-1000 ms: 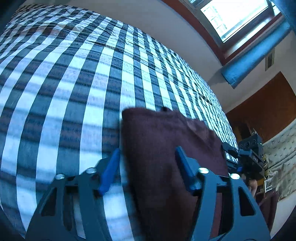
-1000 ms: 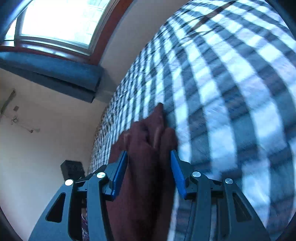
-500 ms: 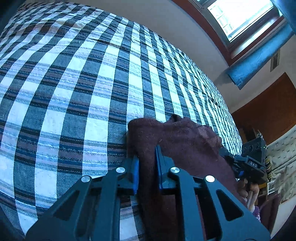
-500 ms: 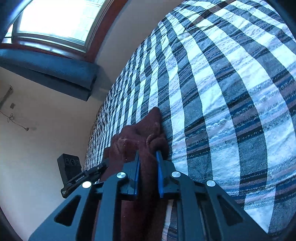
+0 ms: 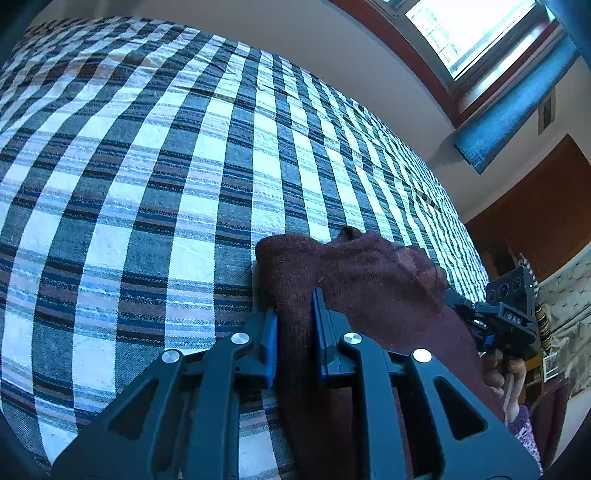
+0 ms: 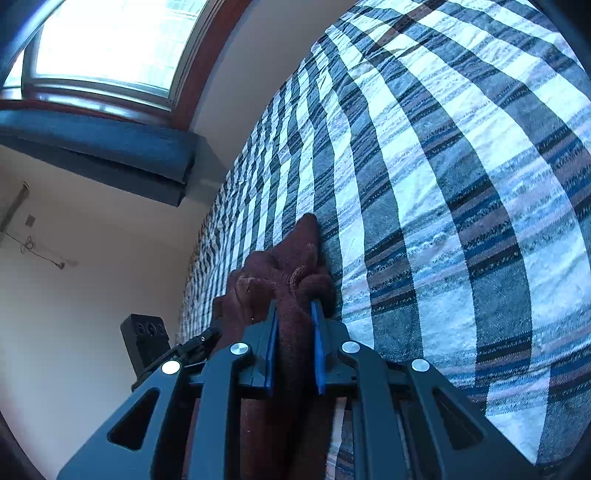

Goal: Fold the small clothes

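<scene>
A dark maroon knit garment (image 5: pixel 354 273) lies bunched on the checked bedspread (image 5: pixel 147 155). My left gripper (image 5: pixel 294 321) is shut on its near left edge, cloth pinched between the blue pads. My right gripper (image 6: pixel 294 325) is shut on the garment's other end (image 6: pixel 284 273), which bulges up in folds ahead of the fingers. The right gripper also shows at the far right of the left wrist view (image 5: pixel 509 314), and the left gripper shows at the lower left of the right wrist view (image 6: pixel 147 343). The garment's lower part is hidden under both grippers.
The blue, grey and white checked bedspread (image 6: pixel 461 184) covers the whole bed. A window (image 5: pixel 469 33) with a blue rolled blind (image 5: pixel 517 110) is on the wall beyond the bed. A brown wooden door (image 5: pixel 535 206) stands to the right.
Both grippers went from open around the garment to shut on it. The cloth has bunched up and been lifted slightly between them.
</scene>
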A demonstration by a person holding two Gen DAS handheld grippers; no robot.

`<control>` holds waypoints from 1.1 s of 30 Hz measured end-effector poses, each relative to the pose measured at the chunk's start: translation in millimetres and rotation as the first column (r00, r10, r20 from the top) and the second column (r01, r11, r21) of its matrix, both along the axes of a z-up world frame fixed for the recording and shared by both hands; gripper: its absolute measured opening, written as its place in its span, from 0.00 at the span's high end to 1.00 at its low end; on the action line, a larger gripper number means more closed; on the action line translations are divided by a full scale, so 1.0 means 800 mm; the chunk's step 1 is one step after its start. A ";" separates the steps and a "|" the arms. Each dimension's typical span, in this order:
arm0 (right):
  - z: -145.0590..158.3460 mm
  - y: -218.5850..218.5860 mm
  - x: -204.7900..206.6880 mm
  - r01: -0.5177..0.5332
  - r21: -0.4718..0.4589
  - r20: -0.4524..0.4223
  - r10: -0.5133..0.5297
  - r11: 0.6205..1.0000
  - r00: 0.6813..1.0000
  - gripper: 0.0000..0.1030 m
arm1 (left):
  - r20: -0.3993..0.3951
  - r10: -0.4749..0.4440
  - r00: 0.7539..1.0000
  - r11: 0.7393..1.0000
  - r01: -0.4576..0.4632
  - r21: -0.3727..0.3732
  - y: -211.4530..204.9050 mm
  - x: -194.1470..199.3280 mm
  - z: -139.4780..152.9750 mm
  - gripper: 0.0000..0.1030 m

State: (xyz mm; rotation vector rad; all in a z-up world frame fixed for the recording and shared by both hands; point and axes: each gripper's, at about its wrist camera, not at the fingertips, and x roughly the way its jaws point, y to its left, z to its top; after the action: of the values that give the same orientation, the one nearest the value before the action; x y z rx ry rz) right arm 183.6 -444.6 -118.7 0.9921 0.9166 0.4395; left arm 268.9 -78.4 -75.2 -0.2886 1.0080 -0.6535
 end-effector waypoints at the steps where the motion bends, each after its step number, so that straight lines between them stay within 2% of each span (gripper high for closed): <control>1: -0.001 -0.002 -0.002 0.006 0.007 -0.002 -0.006 1.000 1.000 0.83 | 0.011 -0.002 1.000 1.000 0.002 0.004 -0.001 -0.004 0.001 0.80; 5: -0.002 -0.011 -0.014 0.032 0.023 -0.003 -0.032 0.999 0.999 0.79 | 0.054 -0.003 0.999 0.999 0.001 0.041 -0.006 -0.020 0.009 0.68; 7: -0.003 -0.017 -0.023 0.050 0.034 -0.003 -0.050 0.998 0.999 0.77 | 0.066 -0.008 0.998 0.999 0.005 0.047 -0.009 -0.028 0.013 0.53; 10: -0.003 -0.023 -0.041 0.070 0.060 0.004 -0.071 0.996 0.997 0.72 | 0.087 -0.011 0.996 0.998 0.005 0.068 -0.011 -0.048 0.019 0.38; 12: -0.001 -0.024 -0.054 0.078 0.062 0.008 -0.078 0.995 0.997 0.68 | 0.095 -0.014 0.995 0.997 0.006 0.081 -0.011 -0.060 0.023 0.34; 16: 0.008 -0.022 -0.088 0.095 0.074 0.031 -0.097 0.993 0.995 0.49 | 0.126 -0.003 0.992 0.993 -0.012 0.115 -0.001 -0.095 0.030 0.25; 17: 0.011 -0.021 -0.099 0.097 0.078 0.040 -0.101 0.992 0.994 0.43 | 0.126 0.006 0.992 0.993 -0.021 0.118 0.004 -0.106 0.032 0.24; 20: 0.019 -0.015 -0.125 0.099 0.087 0.050 -0.104 0.991 0.993 0.36 | 0.099 0.035 0.994 0.994 -0.045 0.102 0.020 -0.134 0.031 0.21; 25: 0.028 0.004 -0.176 0.091 0.061 0.047 -0.094 0.994 0.994 0.34 | 0.086 0.108 0.990 0.990 -0.115 0.081 0.046 -0.189 0.035 0.18; 27: 0.031 0.011 -0.199 0.097 0.051 0.038 -0.099 0.994 0.994 0.34 | 0.100 0.112 0.989 0.988 -0.122 0.099 0.063 -0.208 0.039 0.17; 30: 0.039 0.020 -0.224 0.109 0.003 0.033 -0.109 0.994 0.993 0.34 | 0.152 0.114 0.982 0.977 -0.139 0.163 0.066 -0.242 0.046 0.17; 33: 0.050 0.035 -0.248 0.131 -0.123 0.009 -0.131 0.984 0.991 0.34 | 0.187 0.117 0.975 0.964 -0.157 0.214 0.065 -0.272 0.052 0.15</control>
State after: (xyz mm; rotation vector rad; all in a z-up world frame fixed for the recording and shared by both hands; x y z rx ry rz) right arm -14.9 -416.4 -78.7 0.9325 0.8615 0.2683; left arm 51.2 -26.1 -33.5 -0.0971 0.8777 -0.4235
